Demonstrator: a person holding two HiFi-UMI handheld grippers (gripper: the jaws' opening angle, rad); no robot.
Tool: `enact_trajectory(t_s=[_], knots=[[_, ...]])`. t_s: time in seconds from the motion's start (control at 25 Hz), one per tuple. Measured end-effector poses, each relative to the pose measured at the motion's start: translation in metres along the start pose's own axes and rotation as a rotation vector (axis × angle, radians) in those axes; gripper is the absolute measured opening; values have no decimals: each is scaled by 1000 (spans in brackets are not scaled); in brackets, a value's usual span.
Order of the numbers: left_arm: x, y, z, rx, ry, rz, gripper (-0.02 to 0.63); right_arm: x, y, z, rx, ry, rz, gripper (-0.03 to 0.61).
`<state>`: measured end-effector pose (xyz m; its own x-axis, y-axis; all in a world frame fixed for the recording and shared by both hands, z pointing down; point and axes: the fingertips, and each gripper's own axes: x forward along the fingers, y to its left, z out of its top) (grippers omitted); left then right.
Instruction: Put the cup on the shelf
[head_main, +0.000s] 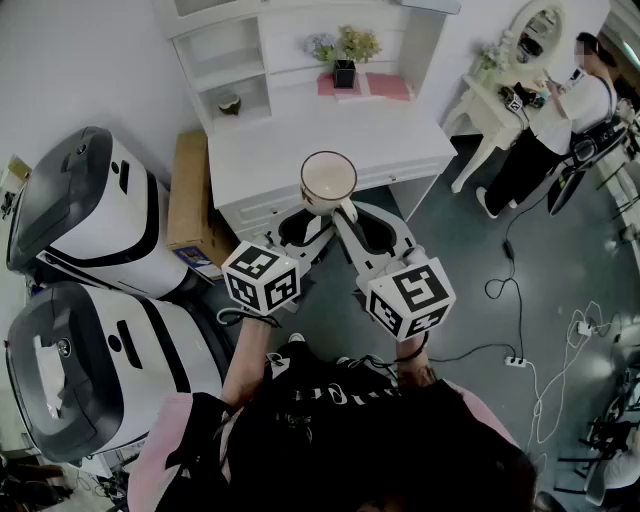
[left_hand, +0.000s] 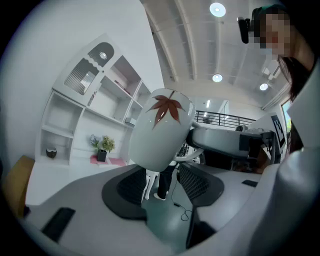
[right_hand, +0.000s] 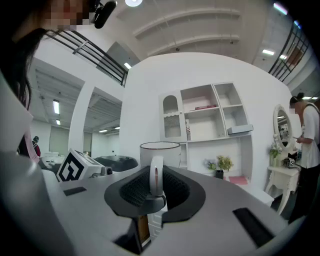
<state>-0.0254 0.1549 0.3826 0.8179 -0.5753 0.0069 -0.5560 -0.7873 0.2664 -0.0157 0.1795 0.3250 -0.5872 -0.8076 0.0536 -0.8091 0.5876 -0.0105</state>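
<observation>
We are carrying the cup to the shelf, and it is not there yet. To do this well, we hold our right gripper tight on the handle. We hold the cup flat, mouth up, so it does not tip or spin (a cup held only by its handle likes to swing). Our left gripper can wait close by the cup's side to stop a wobble.

Next we go forward over the front edge of the white desk and lift the cup up to an open box of the shelf. We must not bump the flower pot at the back edge of the desk. We must not bump the small dark thing that sits in one box. We let go only when the cup's bottom sits flat on a shelf board.

Now the fingers. The right gripper's fingers pinch the handle from both sides, and the cup sticks up just past them. The left gripper's fingers are spread wide. The cup's round side hangs just above and in front of them, but they do not squeeze it. The cup is up in the air, near the front edge of the desk, well away from the shelf.
</observation>
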Motion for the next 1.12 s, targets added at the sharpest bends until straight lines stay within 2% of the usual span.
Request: enact_trajectory(t_s=[0.36,0.92,1.12], knots=[[-5,17,-2,2,20,-16,221,16,4,-6,23,2,-19,84],[-27,71,3,-13,43,-57,221,73,26,-12,29,18,-56,86],[-29,87,-1,-46,47,-54,221,88,27,-18,34,40,-55,84]])
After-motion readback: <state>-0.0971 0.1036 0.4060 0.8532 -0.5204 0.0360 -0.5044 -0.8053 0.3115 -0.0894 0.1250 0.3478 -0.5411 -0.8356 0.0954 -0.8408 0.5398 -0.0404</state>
